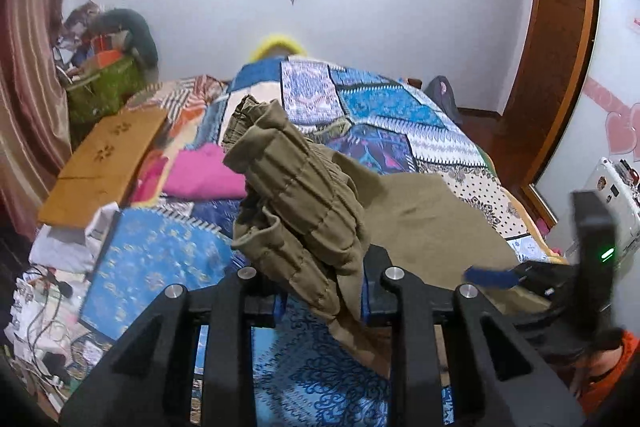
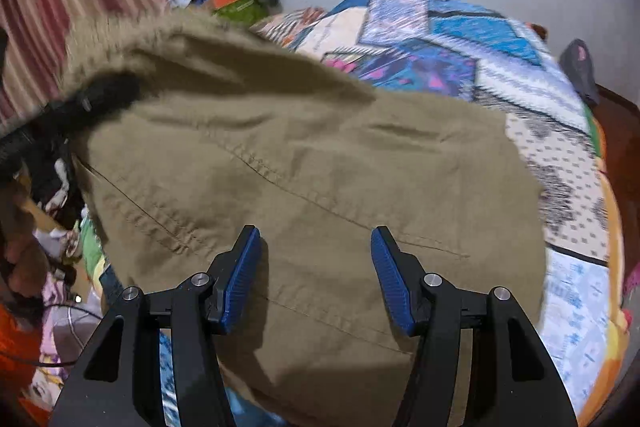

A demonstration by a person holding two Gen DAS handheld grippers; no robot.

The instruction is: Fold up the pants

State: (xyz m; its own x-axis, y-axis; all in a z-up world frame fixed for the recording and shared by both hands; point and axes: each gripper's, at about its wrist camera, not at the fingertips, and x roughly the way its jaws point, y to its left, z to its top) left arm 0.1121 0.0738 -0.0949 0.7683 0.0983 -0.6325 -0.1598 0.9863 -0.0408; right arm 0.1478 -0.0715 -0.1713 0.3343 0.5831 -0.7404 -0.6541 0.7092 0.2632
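Waistband bunched in left gripper; right gripper empty.

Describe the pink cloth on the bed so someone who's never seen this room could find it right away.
Start at the bed's patchwork quilt, mostly blue and white. Near its left edge, a long wooden board lies on the bed; the pink cloth lies flat just right of it, beyond the raised khaki pants. It is the only plain, bright magenta piece; everything around it is patterned.
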